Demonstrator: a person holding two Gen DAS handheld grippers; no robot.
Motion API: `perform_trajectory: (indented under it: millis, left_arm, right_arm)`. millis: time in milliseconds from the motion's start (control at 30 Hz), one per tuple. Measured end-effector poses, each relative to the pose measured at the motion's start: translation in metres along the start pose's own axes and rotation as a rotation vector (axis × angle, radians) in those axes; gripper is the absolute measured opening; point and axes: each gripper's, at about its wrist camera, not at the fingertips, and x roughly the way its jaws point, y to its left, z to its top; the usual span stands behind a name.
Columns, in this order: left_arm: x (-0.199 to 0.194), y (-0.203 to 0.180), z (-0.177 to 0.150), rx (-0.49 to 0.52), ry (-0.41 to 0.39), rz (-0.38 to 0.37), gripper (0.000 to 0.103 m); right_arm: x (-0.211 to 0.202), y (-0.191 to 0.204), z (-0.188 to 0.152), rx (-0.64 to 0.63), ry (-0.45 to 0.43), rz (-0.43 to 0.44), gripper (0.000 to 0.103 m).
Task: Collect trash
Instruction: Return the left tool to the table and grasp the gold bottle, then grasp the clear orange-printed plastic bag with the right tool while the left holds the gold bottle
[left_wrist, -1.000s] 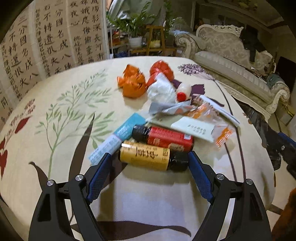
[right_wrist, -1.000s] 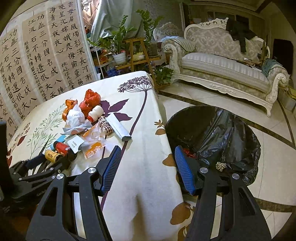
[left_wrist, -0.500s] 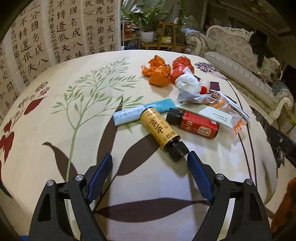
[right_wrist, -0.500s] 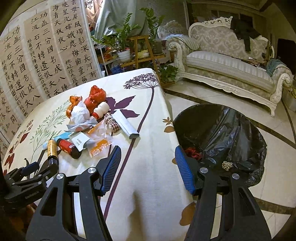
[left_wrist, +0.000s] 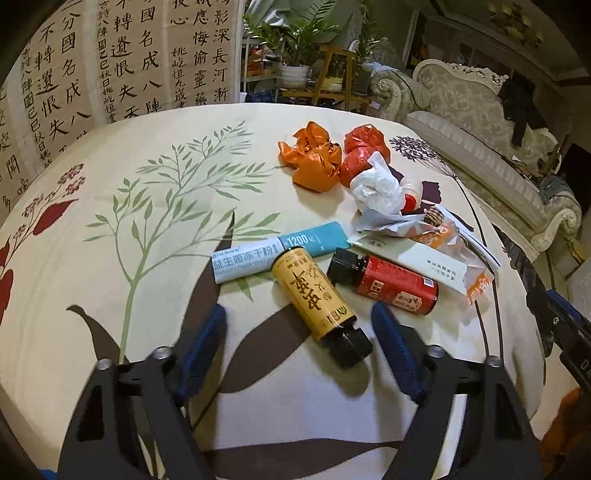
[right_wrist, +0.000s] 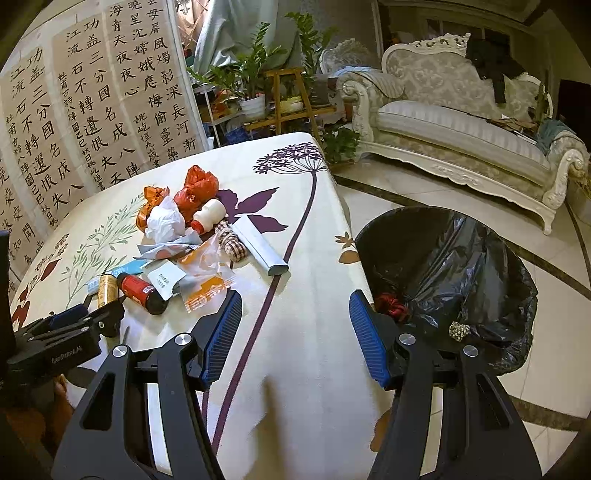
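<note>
A yellow bottle (left_wrist: 314, 293) with a black cap lies on the flowered tablecloth (left_wrist: 110, 258), cap end toward me. My left gripper (left_wrist: 299, 345) is low over the cloth. Its jaws are closing, with the bottle's cap between the fingertips, nearer the right pad and untouched by either. A red bottle (left_wrist: 397, 286) and a blue-white sachet (left_wrist: 277, 249) lie just beyond. Behind them are orange wrappers (left_wrist: 314, 158), a red bag (left_wrist: 364, 149) and a white tissue (left_wrist: 376, 188). My right gripper (right_wrist: 295, 325) hangs open and empty over the table's right edge, beside the black-lined bin (right_wrist: 461, 258).
The bin stands on the tiled floor right of the table, with some trash inside. More wrappers (right_wrist: 207, 273), a small white bottle (right_wrist: 210, 216) and a grey tube (right_wrist: 260, 245) lie mid-table. A calligraphy screen (right_wrist: 92, 110), plant stand (right_wrist: 288, 99) and sofa (right_wrist: 461, 122) stand behind.
The yellow bottle, crosswise between the left fingertips before, has swung round to point its cap at the gripper. The left jaws have narrowed. The right gripper has barely moved.
</note>
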Motion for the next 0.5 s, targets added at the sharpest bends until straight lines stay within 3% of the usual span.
perform_trajectory:
  millis: [267,333,500]
  left_arm:
    - [-0.003,0.004,-0.004,0.066,-0.024,-0.004,0.029]
    - [-0.003,0.005,-0.004,0.07,-0.026,-0.016,0.025]
    - [-0.006,0.008,-0.006,0.072,-0.024,-0.033,0.025]
  right_arm:
    - [0.006,0.015,0.0,-0.028,0.014,0.024,0.059]
    - [0.007,0.019,0.001,-0.033,0.018,0.033,0.059]
    - [0.008,0.034,0.003,-0.065,0.019,0.053,0.059]
